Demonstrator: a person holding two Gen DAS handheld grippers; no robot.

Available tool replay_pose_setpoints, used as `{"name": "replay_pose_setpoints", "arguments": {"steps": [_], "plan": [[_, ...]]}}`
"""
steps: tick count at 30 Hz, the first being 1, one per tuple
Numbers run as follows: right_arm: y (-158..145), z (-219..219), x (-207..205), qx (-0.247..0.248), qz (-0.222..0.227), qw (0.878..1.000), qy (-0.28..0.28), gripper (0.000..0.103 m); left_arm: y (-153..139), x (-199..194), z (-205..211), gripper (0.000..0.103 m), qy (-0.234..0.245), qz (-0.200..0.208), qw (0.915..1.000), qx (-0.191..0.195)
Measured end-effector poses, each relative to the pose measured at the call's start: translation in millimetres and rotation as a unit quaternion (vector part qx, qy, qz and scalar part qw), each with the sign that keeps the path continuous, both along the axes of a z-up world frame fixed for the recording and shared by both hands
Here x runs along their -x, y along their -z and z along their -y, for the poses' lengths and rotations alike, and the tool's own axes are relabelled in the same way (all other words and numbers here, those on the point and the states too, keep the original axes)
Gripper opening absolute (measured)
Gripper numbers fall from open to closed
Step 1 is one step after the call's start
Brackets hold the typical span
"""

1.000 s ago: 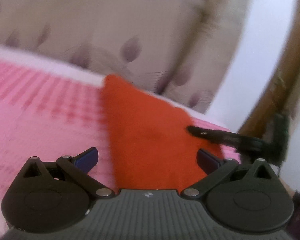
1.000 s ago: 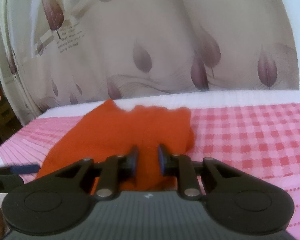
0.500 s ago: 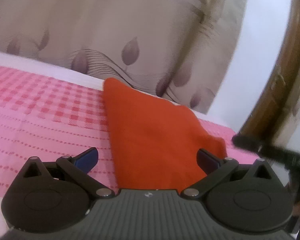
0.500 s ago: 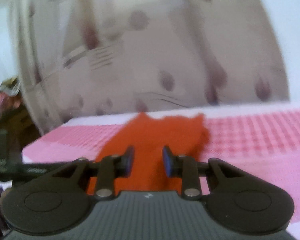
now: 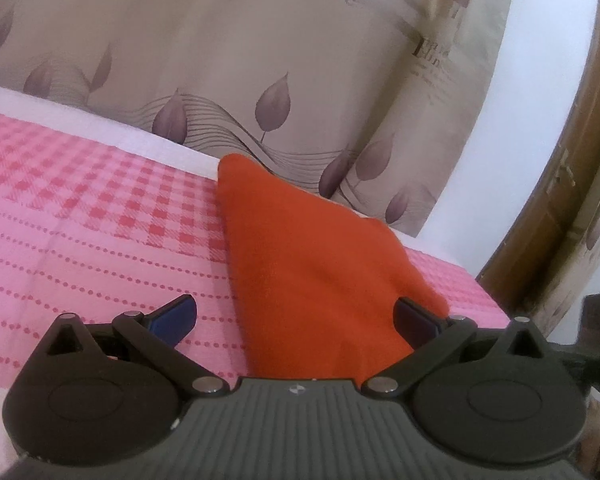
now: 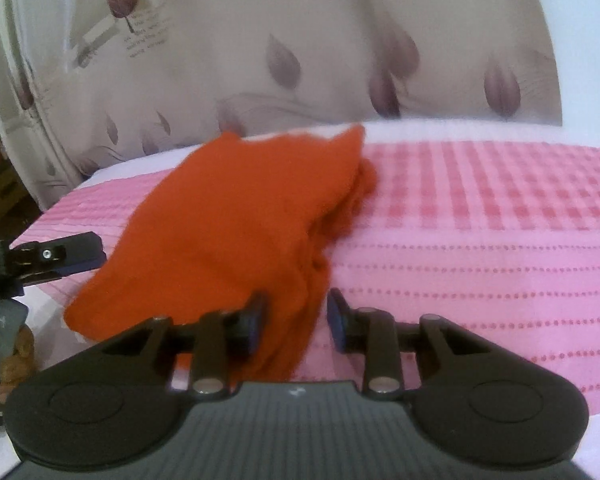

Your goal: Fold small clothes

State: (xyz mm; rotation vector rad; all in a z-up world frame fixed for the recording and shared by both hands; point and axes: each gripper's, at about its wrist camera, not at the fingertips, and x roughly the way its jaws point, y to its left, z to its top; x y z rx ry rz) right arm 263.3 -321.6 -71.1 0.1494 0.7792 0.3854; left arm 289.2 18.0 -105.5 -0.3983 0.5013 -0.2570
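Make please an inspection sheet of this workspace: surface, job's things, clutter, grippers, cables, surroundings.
Surface: pink checked bedcover, lying flat.
Job's things: one orange garment, folded, layered edges showing, lying on the bedcover.
Clutter: nothing seen on the bedcover; unclear items at the far left of the right wrist view.
Grippers: left gripper open wide, garment edge between its fingers, unpinched; right gripper jaws opening, pads not pressing the garment.
Cables: nothing seen.
Surroundings: beige leaf-print curtain, white wall, brown wooden door.
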Motion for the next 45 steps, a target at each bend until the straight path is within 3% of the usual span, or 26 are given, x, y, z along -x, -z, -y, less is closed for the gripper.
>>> {"name": "replay_pose_setpoints", "arguments": {"steps": [3,6,9,13,15,16,18,20,24,29,30,34,38,42,45], "plan": [[-13,1,9,0.016,0.045,0.999,0.014,0.033,0,1,1,0.103,0.005,0.003,1.0000,0.000],[-40,10,13,-0.023,0.106,0.994,0.031,0.033,-1,1,4,0.103,0.010,0.005,0.9999,-0.004],[-56,-13,-2,-0.008,0.125,0.992,-0.008,0.033,-1,1,5,0.103,0.012,0.005,0.9999,-0.004],[-37,-48,-37,0.055,0.094,0.993,-0.049,0.032,0,0,3,0.103,0.014,0.005,0.9999,-0.001],[-2,-49,-61,0.082,0.028,0.996,-0.032,0.031,0,0,4,0.103,0.014,0.005,0.9999,-0.003],[1,-41,-60,0.049,0.047,0.997,-0.020,0.031,0,0,4,0.103,0.015,0.004,0.9999,-0.002],[-5,-28,-66,-0.002,0.024,1.000,-0.006,0.031,0,1,4,0.103,0.016,0.006,0.9999,0.000],[-17,-21,-62,-0.027,0.032,0.999,0.005,0.033,-1,0,5,0.103,0.019,0.006,0.9998,-0.002],[-43,-30,-65,-0.018,0.090,0.996,-0.013,0.033,-2,1,8,0.103,0.027,0.008,0.9996,-0.009],[-12,-64,-117,0.062,0.048,0.995,-0.055,0.033,-1,0,7,0.103,0.027,0.005,0.9996,-0.003],[0,-69,-132,0.079,0.030,0.995,-0.060,0.039,-1,0,7,0.103,0.027,0.005,0.9996,-0.003],[17,-54,-152,0.034,0.012,0.999,-0.040,0.061,-1,0,7,0.103,0.027,0.005,0.9996,0.000],[16,-32,-143,-0.028,0.020,0.999,-0.021,0.063,-1,-1,7,0.103,0.028,0.003,0.9996,0.003],[-8,-13,-107,-0.085,0.069,0.994,0.010,0.064,0,-1,6,0.103,0.023,0.003,0.9997,0.008],[-16,0,-79,-0.095,0.064,0.993,0.032,0.067,1,-2,2,0.103,0.016,0.000,0.9996,0.023]]}}
